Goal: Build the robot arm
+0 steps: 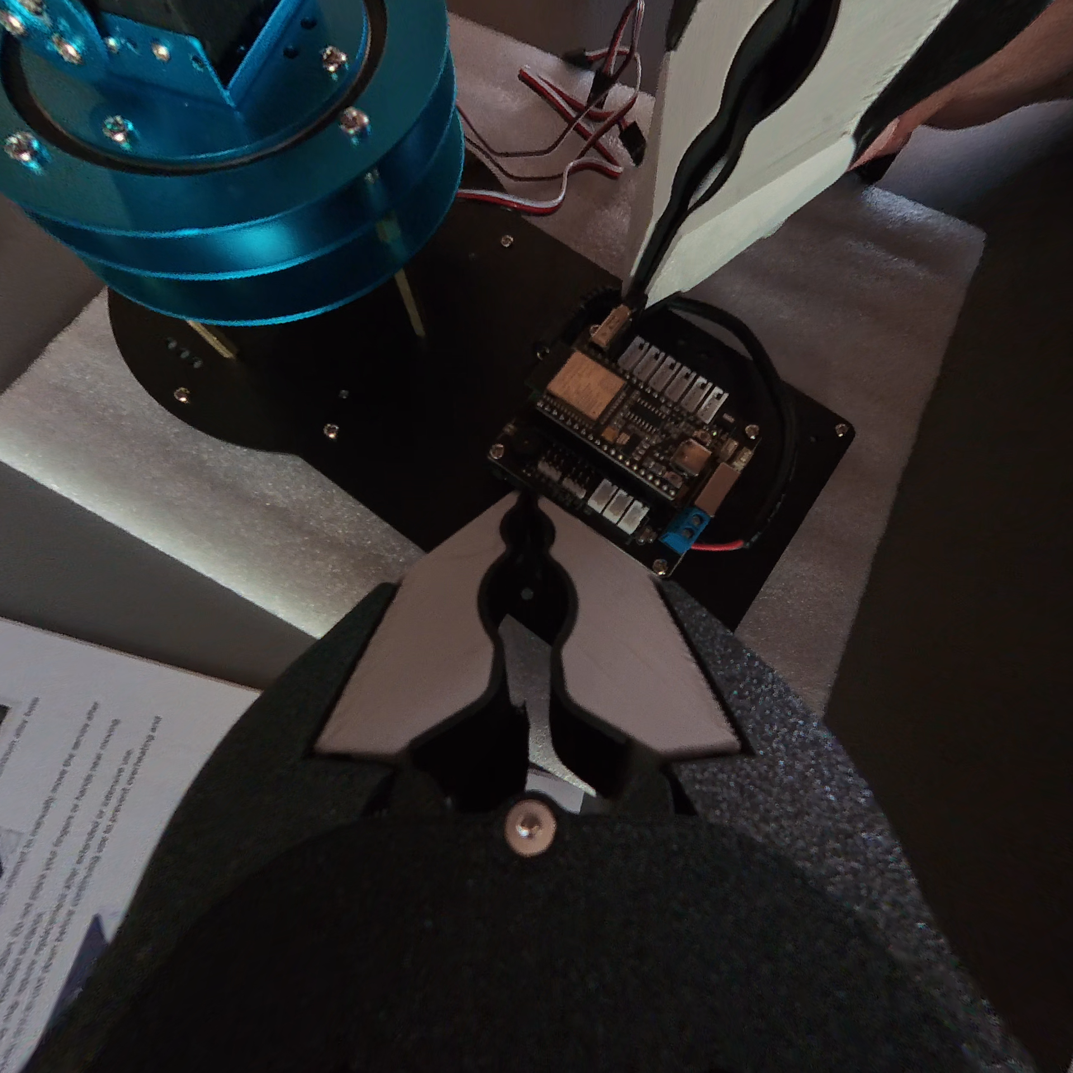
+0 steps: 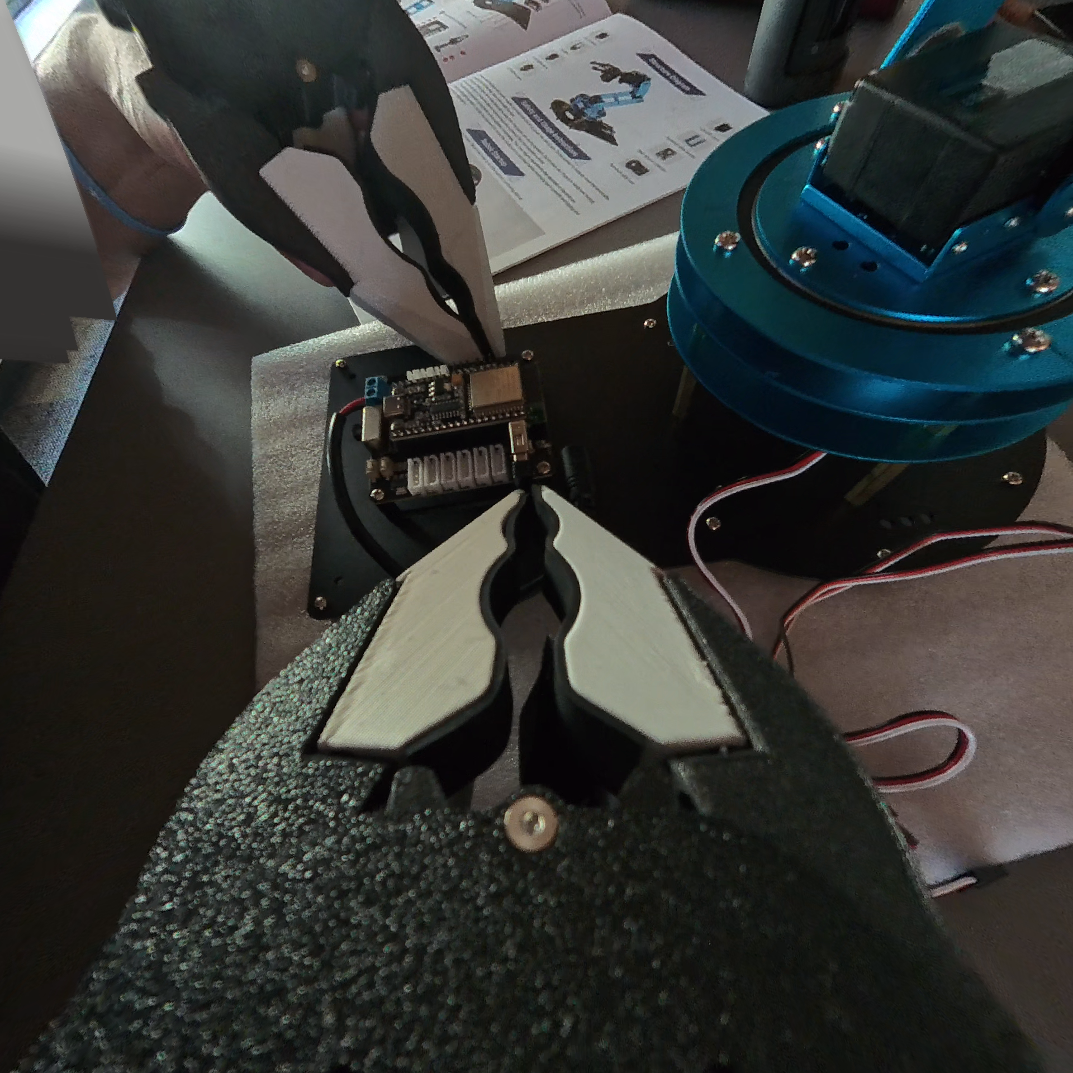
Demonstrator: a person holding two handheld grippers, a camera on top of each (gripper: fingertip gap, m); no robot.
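A small black circuit board (image 1: 627, 441) with white connector rows and a blue screw terminal (image 1: 688, 531) is mounted on a black baseplate (image 1: 406, 406). My left gripper (image 1: 525, 500) is shut and holds nothing I can see. Its tips rest at the board's near edge by the pin headers. My right gripper (image 1: 636, 293) reaches in from the far side, shut, with its tips at a small silver switch (image 1: 609, 328) on the board's corner. In the right wrist view my right gripper (image 2: 531, 493) is at the board (image 2: 458, 424) edge. The left gripper (image 2: 488, 350) touches the opposite edge.
A blue metal turntable base (image 1: 244, 174) with a black servo stands on the baseplate beside the board. Loose red, white and black servo wires (image 2: 813, 598) trail over the white foam sheet (image 1: 174, 464). A printed booklet (image 2: 580, 145) lies beyond. A person's forearm (image 1: 987, 87) is at the upper right. Tip to tip, the grippers are about 7 centimeters apart.
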